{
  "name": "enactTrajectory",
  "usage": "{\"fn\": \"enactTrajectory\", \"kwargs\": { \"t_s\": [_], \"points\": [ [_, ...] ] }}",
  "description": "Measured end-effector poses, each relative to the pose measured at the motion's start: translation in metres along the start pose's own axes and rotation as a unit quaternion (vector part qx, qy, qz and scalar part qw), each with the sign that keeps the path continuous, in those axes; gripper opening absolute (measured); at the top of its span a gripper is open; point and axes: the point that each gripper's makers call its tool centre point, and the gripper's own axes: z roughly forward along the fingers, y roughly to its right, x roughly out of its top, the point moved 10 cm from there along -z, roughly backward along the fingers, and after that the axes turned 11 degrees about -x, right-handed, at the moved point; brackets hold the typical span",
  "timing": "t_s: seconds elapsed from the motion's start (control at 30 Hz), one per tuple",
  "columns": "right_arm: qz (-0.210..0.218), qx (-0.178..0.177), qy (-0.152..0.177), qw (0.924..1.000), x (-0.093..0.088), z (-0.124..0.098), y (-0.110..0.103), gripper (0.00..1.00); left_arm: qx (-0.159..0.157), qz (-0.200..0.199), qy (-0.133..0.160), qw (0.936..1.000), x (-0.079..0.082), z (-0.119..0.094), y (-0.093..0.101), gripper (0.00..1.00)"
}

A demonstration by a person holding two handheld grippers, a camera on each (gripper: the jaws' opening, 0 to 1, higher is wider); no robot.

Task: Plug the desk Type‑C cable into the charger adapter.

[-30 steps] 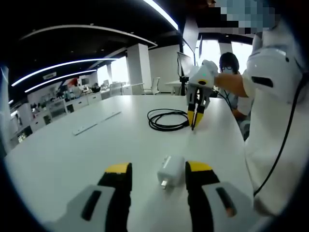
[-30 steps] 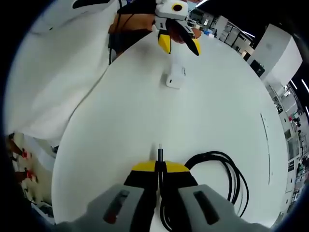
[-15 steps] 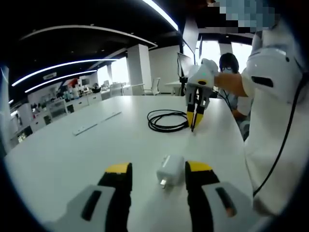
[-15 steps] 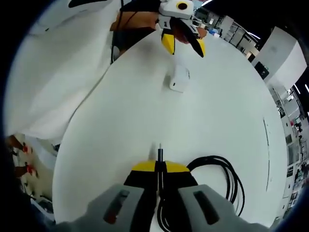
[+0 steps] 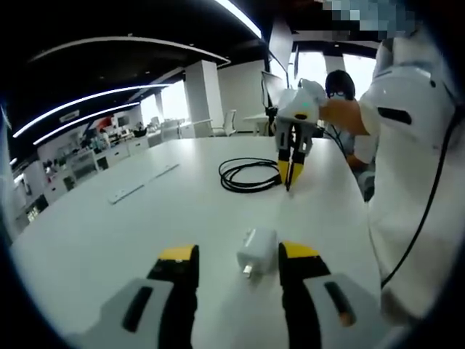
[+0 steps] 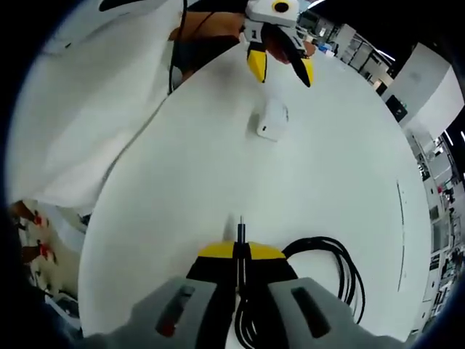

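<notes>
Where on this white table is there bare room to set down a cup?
Bare tabletop spreads between the white charger adapter and the coiled black cable, and toward the flat strip. It is crowded around the adapter, between the left gripper jaws.

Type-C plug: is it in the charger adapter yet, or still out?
Out. The plug sticks out from the shut right gripper, apart from the charger adapter, which lies on the table between the open left gripper's jaws.

White table [image 5: 109, 233] carries charger adapter [image 5: 256, 254], coiled black cable [image 5: 247, 174], flat strip [image 5: 127, 193]
</notes>
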Motion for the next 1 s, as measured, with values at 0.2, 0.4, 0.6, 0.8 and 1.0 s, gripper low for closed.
{"fn": "enactTrajectory", "kwargs": {
  "t_s": [0.2,0.4,0.6,0.8,1.0],
  "points": [
    [-0.001,-0.002,0.0,1.0,-0.001,0.0,-0.002,0.02,-0.02,0.026,-0.051,0.9982,0.007,0.004,-0.001,0.44],
    [-0.003,-0.003,0.001,1.0,0.0,0.0,-0.003,0.02,-0.041,0.04,-0.081,0.9951,0.013,0.01,0.0,0.44],
    [-0.004,-0.002,0.001,1.0,0.001,0.003,-0.004,0.02,-0.048,0.048,-0.094,0.9932,0.015,0.011,-0.001,0.44],
    [-0.009,0.002,0.0,1.0,0.004,0.007,-0.005,0.02,-0.051,0.052,-0.101,0.9922,0.016,0.012,-0.002,0.44],
    [-0.018,0.005,0.006,0.9998,0.012,0.013,-0.004,0.02,-0.049,0.052,-0.101,0.9923,0.016,0.009,-0.001,0.44]
  ]
}}
